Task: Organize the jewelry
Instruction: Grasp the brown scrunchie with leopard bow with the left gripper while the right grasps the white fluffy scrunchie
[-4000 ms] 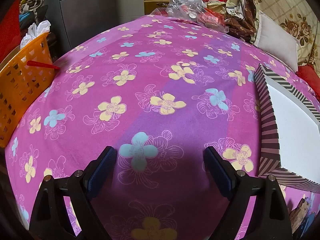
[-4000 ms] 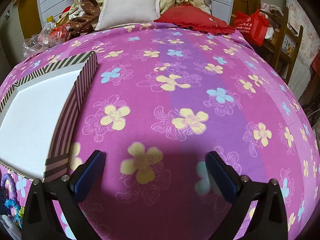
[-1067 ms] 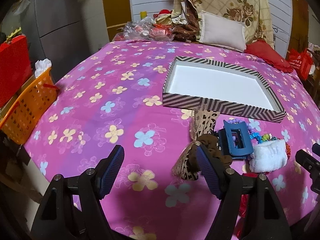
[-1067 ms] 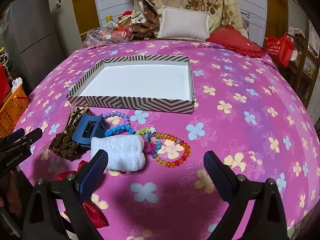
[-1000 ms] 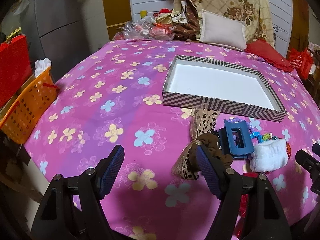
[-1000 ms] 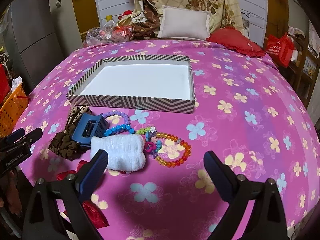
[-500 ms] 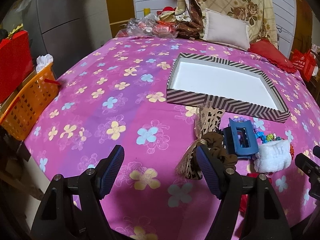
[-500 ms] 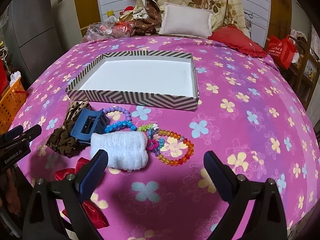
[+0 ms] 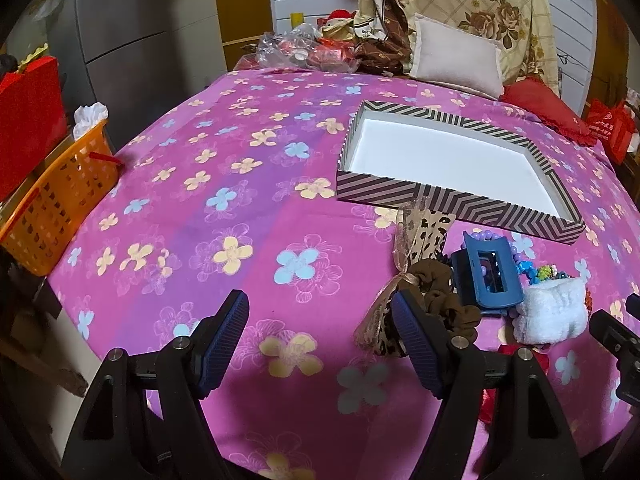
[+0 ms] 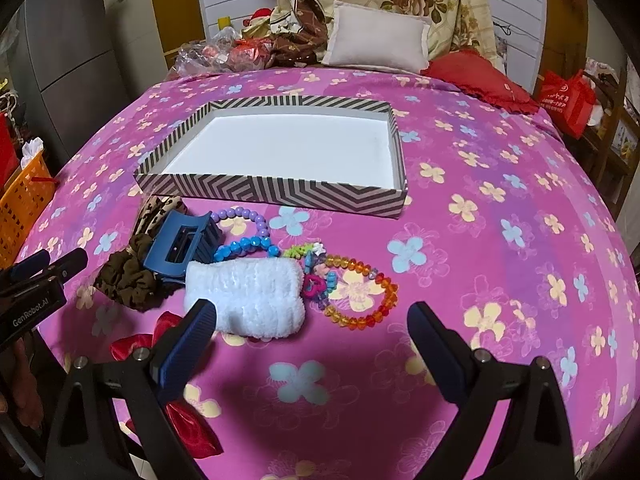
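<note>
An empty striped box [image 10: 276, 192] with a white inside stands on the pink flowered bedspread; it also shows in the left wrist view [image 9: 452, 200]. In front of it lies a pile: a blue claw clip [image 10: 180, 246], a white fluffy scrunchie [image 10: 244, 298], a brown scrunchie [image 10: 128, 276], a purple bead bracelet [image 10: 248, 216], a blue bead bracelet [image 10: 244, 246], an orange bead bracelet [image 10: 360, 292] and a red bow [image 10: 160, 336]. My right gripper [image 10: 312, 344] is open and empty just before the pile. My left gripper [image 9: 320, 332] is open and empty, left of the pile.
An orange basket [image 9: 56, 208] stands at the bed's left edge. Pillows [image 10: 376, 40] and plastic bags [image 10: 220, 56] lie at the far end. A red bag [image 10: 568, 96] sits at the right. A leopard-print bow [image 9: 420, 240] lies before the box.
Both grippers have moved slightly forward toward the pile and box. Nothing was taken hold of; both stay open.
</note>
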Demonstrator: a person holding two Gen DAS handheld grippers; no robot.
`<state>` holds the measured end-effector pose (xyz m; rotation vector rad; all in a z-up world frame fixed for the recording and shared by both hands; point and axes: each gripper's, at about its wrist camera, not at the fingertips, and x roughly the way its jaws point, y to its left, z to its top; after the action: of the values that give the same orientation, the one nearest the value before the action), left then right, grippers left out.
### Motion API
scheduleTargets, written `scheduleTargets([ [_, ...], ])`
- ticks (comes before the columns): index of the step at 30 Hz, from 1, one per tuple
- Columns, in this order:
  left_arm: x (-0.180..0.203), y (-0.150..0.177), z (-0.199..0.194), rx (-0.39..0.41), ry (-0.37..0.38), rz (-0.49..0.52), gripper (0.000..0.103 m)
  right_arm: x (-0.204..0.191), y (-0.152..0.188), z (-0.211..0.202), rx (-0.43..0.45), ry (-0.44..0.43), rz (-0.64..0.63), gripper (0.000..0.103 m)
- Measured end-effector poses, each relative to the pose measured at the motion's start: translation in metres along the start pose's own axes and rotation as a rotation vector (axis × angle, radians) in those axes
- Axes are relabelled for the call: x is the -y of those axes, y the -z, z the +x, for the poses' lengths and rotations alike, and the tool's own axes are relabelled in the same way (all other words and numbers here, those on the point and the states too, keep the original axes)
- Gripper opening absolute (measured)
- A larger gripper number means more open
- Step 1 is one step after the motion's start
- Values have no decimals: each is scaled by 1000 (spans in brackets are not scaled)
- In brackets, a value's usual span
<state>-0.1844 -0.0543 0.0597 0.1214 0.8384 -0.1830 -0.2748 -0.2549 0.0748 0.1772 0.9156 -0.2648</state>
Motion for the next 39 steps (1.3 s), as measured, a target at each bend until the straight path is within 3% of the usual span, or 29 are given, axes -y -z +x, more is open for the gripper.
scheduleTargets([
  [16, -1, 0, 4, -21, 8, -4, 74, 4, -3, 2, -6, 5, 1, 99],
  [23, 0, -3, 7, -64, 88, -19, 74, 15, -17, 3, -3, 35, -25, 99],
  [39, 12, -14, 40, -155, 144, 59, 74, 27, -20, 10, -13, -1, 2, 98],
])
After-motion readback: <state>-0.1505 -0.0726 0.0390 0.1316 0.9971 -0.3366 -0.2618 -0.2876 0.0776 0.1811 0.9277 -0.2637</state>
